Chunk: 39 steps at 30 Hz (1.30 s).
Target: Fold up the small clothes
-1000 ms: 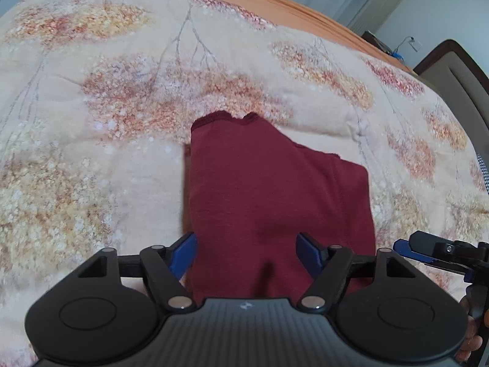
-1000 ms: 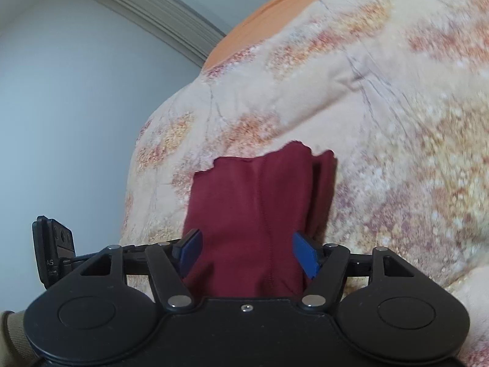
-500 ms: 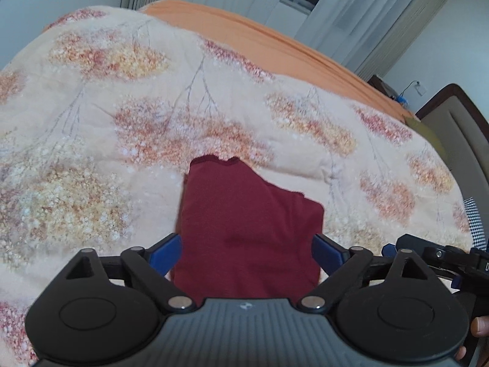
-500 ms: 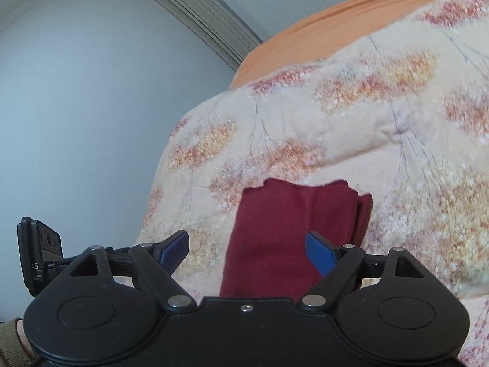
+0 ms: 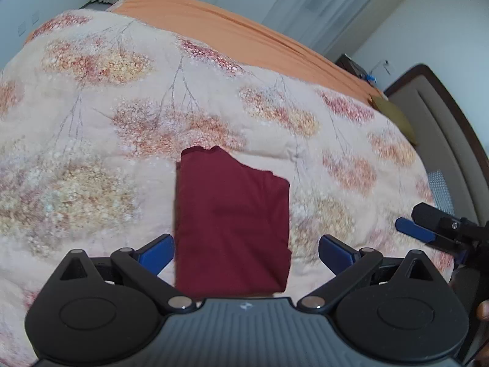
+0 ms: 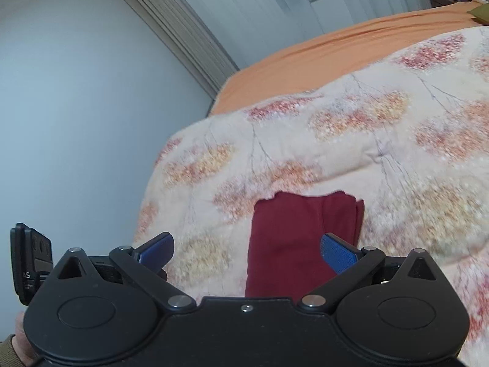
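On the flowered blanket [image 5: 91, 183] of the bed: dark red garment [image 5: 232, 226], folded to a compact rectangle, lying flat, touched by nothing. Above it, left gripper [image 5: 246, 252] and right gripper [image 6: 247, 252], jaws opening wide, nothing between the pads, cloth fully released. Step in hand, by judgement: letting go after a fold. To do it well: lift straight up and away, without catching the loose top edge, without dragging the layers at the right side. Containers: none visible, no basket or box to receive the garment.
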### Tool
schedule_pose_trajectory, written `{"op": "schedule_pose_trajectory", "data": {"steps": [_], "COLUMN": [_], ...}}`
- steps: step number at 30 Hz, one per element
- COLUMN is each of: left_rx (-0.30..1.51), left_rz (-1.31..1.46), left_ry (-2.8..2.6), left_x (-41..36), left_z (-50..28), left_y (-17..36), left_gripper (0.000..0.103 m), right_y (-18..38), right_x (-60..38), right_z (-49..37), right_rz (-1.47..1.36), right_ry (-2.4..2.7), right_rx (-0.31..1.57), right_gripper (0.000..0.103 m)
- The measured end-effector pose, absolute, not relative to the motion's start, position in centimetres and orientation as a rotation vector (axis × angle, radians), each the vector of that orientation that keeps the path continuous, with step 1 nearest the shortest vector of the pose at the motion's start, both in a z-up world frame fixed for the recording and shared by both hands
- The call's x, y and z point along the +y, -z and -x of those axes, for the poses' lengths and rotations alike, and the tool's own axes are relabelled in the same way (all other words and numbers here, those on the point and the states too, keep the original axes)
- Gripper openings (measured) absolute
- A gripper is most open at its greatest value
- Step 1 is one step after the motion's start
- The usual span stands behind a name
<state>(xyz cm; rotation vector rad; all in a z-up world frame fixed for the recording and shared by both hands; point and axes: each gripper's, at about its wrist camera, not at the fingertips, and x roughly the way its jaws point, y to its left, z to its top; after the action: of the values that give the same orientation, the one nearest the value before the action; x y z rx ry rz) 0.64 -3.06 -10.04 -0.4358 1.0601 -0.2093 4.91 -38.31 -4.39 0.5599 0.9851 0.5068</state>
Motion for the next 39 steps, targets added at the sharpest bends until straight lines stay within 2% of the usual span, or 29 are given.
{"op": "schedule_pose_trajectory", "data": {"steps": [10, 19, 24, 29, 39], "left_rx": [1.097, 0.907, 0.887, 0.952, 1.047], "left_rz": [0.316, 0.212, 0.229, 0.367, 0.301], "left_ry": [0.234, 0.151, 0.02, 0.076, 0.014], "left_x": [-2.6, -2.4, -2.5, -2.4, -7.3], "left_z": [3.6, 8.1, 9.0, 9.5, 9.2], "left_y": [10.9, 6.3, 4.6, 5.5, 6.7], "left_gripper": [0.102, 0.102, 0.103, 0.103, 0.103], "right_y": [2.8, 1.7, 1.0, 1.3, 3.2], "right_x": [-34.4, -34.1, -34.8, -36.0, -37.7], "right_z": [1.2, 2.8, 2.4, 2.3, 3.2], "right_rz": [-0.413, -0.376, -0.338, -0.329, -0.317], "right_ry": [-0.291, -0.317, -0.378, -0.415, -0.384], "right_rx": [1.141, 1.136, 1.099, 1.101, 1.139], "right_gripper": [0.102, 0.102, 0.102, 0.102, 0.102]}}
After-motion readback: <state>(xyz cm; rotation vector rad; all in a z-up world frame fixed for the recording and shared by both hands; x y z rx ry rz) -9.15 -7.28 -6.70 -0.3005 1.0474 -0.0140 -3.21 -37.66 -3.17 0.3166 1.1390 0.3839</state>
